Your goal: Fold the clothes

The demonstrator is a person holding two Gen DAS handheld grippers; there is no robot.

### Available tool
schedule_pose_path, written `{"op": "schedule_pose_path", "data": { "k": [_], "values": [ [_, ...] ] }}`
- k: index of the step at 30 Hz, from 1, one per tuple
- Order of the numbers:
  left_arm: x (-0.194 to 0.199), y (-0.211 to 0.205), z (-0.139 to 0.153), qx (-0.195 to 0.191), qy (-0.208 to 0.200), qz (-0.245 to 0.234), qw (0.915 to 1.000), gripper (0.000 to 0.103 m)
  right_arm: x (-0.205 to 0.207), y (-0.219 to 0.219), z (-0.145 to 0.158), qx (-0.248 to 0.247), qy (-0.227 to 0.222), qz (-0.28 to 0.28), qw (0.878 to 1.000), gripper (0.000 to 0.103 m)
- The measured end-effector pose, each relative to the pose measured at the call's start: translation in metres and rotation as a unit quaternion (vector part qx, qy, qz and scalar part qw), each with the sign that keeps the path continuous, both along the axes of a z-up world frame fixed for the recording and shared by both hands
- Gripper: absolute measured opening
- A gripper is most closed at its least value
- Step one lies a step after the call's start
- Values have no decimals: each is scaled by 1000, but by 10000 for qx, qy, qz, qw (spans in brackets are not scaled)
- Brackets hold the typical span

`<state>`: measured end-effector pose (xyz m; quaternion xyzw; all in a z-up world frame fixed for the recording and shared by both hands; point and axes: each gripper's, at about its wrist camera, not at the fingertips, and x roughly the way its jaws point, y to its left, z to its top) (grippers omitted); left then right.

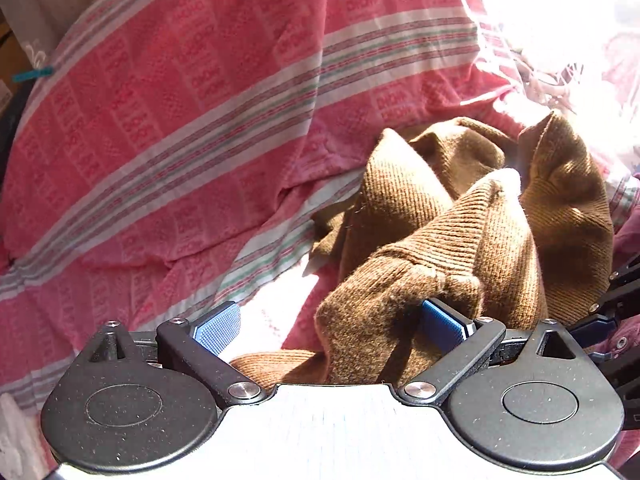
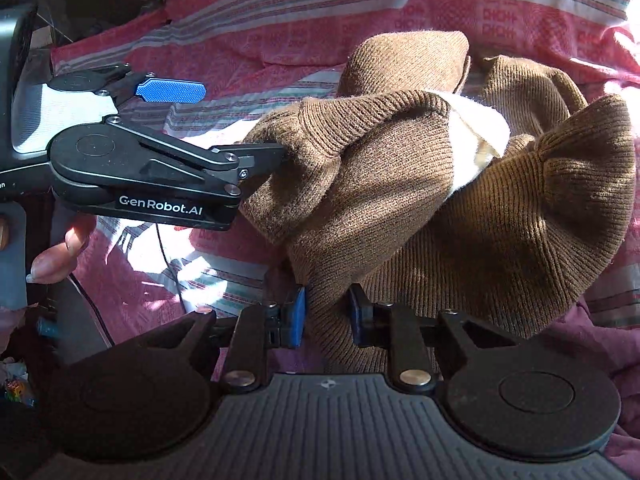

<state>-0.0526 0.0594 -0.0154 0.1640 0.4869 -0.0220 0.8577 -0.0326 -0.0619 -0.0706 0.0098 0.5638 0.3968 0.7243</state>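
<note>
A crumpled brown knit garment point(image 1: 460, 220) point(image 2: 440, 208) lies bunched on a red striped cloth point(image 1: 180, 100) point(image 2: 500, 12). A white lining point(image 2: 476, 140) shows inside one fold. My left gripper point(image 1: 332, 326) point(image 2: 224, 124) stands wide open at the garment's left edge. A knit fold drapes over its right pad point(image 1: 444, 326), while its left pad point(image 1: 218, 328) is bare. My right gripper point(image 2: 326, 314) is shut on a lower fold of the brown garment, with knit pinched between both blue pads. Part of the right gripper point(image 1: 600, 316) shows at the right edge of the left wrist view.
A hand point(image 2: 56, 256) holds the left gripper's handle. A thin black cable point(image 2: 168, 264) runs across the cloth. A purple garment point(image 2: 580, 344) lies beneath the brown one on the right. A teal clip point(image 1: 32, 74) sits at the cloth's far left edge. Bright sunlight washes out the upper right.
</note>
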Motion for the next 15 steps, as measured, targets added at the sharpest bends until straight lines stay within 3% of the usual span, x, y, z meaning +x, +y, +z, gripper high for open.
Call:
{"op": "schedule_pose_path", "data": {
  "k": [4, 5, 7, 8, 11, 14, 15],
  "values": [
    [9, -24, -23, 283, 167, -303, 9990, 103, -12, -3, 2, 70, 12, 65, 10000, 24],
    [11, -29, -30, 422, 184, -335, 9984, 95, -12, -6, 2, 78, 2, 30, 10000, 23],
    [14, -28, -41, 491, 343, -247, 9979, 47, -12, -13, 3, 91, -20, -39, 9999, 23],
    [16, -24, -45, 539, 449, -115, 9975, 6, -11, -16, 5, 57, -67, -77, 9999, 24],
    [13, 2, -47, 650, 471, 497, 9955, 6, -1, -32, 12, -111, -372, -301, 9988, 33],
    [2, 35, -43, 769, 492, 1077, 9900, 6, 13, -49, 18, -270, -778, -670, 9944, 74],
    [-3, 46, -41, 809, 501, 1266, 9874, 6, 17, -55, 21, -331, -955, -751, 9920, 79]
  ]
}}
